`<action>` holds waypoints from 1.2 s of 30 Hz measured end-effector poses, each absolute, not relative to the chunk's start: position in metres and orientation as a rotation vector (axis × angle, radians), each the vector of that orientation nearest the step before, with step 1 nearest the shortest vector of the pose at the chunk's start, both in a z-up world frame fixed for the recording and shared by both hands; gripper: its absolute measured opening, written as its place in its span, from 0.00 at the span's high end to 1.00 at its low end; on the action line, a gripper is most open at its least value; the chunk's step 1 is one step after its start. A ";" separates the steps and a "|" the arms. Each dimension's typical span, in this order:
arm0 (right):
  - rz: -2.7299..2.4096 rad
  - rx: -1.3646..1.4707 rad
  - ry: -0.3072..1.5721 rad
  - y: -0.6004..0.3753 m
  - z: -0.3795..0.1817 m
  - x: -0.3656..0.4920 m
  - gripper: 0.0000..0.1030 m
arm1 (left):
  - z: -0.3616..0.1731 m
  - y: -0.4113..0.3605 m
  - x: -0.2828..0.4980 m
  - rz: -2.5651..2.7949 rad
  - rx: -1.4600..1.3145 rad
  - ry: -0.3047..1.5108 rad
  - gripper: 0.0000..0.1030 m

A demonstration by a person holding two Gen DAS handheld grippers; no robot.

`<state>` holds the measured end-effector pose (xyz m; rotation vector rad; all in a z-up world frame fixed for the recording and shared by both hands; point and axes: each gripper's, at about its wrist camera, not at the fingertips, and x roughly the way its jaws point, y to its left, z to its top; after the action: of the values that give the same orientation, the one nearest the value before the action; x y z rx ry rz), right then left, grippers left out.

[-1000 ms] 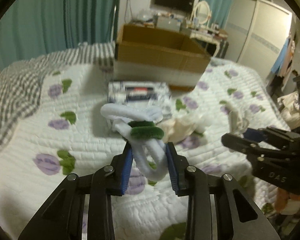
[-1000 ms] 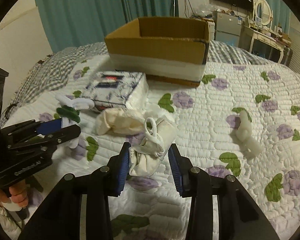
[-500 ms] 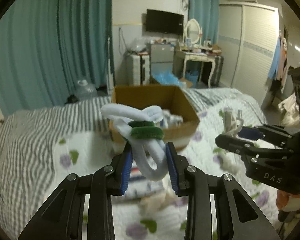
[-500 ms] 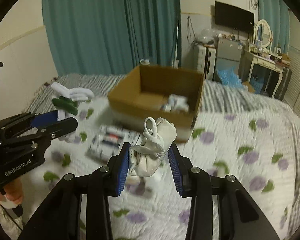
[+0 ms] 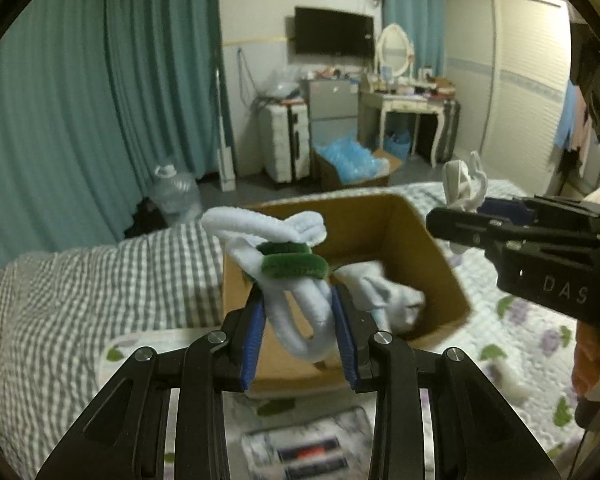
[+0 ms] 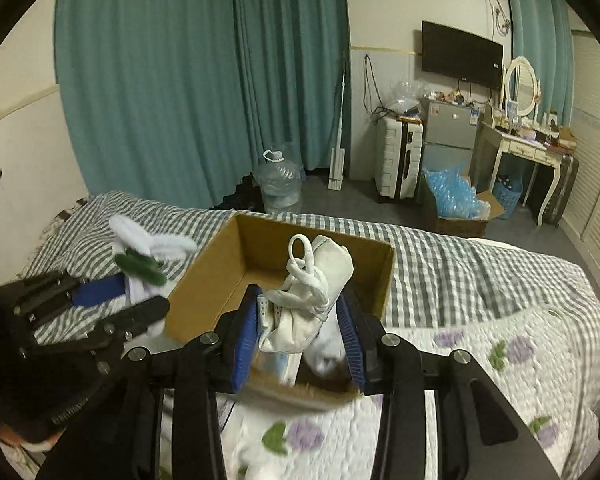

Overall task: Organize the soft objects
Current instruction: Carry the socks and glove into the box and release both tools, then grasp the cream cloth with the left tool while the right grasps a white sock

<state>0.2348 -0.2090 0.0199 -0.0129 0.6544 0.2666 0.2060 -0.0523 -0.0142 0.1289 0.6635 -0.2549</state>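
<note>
My left gripper (image 5: pixel 298 322) is shut on a white and green plush toy (image 5: pixel 284 276), held in the air just before the open cardboard box (image 5: pixel 432 248). White soft items (image 5: pixel 384 296) lie inside the box. My right gripper (image 6: pixel 300 334) is shut on a cream cloth shoe (image 6: pixel 314 294) with a white loop, held over the box's near rim (image 6: pixel 388 280). The right gripper shows at the right of the left wrist view (image 5: pixel 460 224), and the left gripper with its toy shows at the left of the right wrist view (image 6: pixel 112 304).
The box stands on a bed with a flowered quilt (image 6: pixel 520 352) and a checked sheet (image 5: pixel 80 288). A patterned flat packet (image 5: pixel 312 452) lies on the quilt below the left gripper. Beyond the bed are a water jug (image 6: pixel 278 188), a suitcase (image 6: pixel 398 160) and a dressing table (image 6: pixel 524 152).
Both grippers have risen from the quilt with their loads and moved forward to the box. The box interior has come into view.
</note>
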 end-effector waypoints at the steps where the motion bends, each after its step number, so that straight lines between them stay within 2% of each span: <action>1: 0.266 -0.011 0.666 -0.209 0.015 0.245 0.63 | -0.020 -0.053 0.214 -0.250 0.127 0.677 0.69; 11: 0.299 0.022 0.762 -0.202 -0.043 0.321 0.62 | -0.060 -0.065 0.254 -0.278 0.167 0.720 0.65; 12: 0.305 0.027 0.770 -0.202 -0.048 0.325 0.60 | -0.060 -0.067 0.255 -0.276 0.169 0.724 0.63; 13: 0.307 0.031 0.778 -0.200 -0.050 0.326 0.51 | -0.060 -0.069 0.253 -0.273 0.170 0.722 0.55; 14: 0.306 0.036 0.779 -0.201 -0.051 0.327 0.36 | -0.059 -0.069 0.252 -0.270 0.170 0.713 0.50; 16: 0.298 0.053 0.770 -0.206 -0.052 0.327 0.23 | -0.054 -0.070 0.246 -0.263 0.167 0.685 0.24; 17: 0.294 0.063 0.759 -0.209 -0.049 0.326 0.23 | -0.049 -0.070 0.243 -0.252 0.166 0.664 0.22; 21: 0.253 0.064 0.720 -0.222 -0.029 0.314 0.14 | -0.024 -0.066 0.229 -0.244 0.146 0.621 0.22; 27: 0.200 0.036 0.638 -0.238 0.029 0.271 0.09 | 0.047 -0.058 0.178 -0.233 0.115 0.498 0.21; 28: 0.194 0.027 0.621 -0.239 0.040 0.261 0.09 | 0.055 -0.058 0.170 -0.228 0.118 0.481 0.16; 30: 0.185 0.013 0.590 -0.243 0.063 0.238 0.08 | 0.076 -0.057 0.147 -0.205 0.130 0.433 0.12; 36: 0.162 -0.025 0.512 -0.249 0.121 0.164 0.03 | 0.120 -0.048 0.089 -0.175 0.150 0.369 0.12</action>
<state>0.1638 -0.2486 0.1209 -0.0246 0.5117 0.1615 0.0892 -0.0481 0.1198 0.1503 0.3690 -0.1750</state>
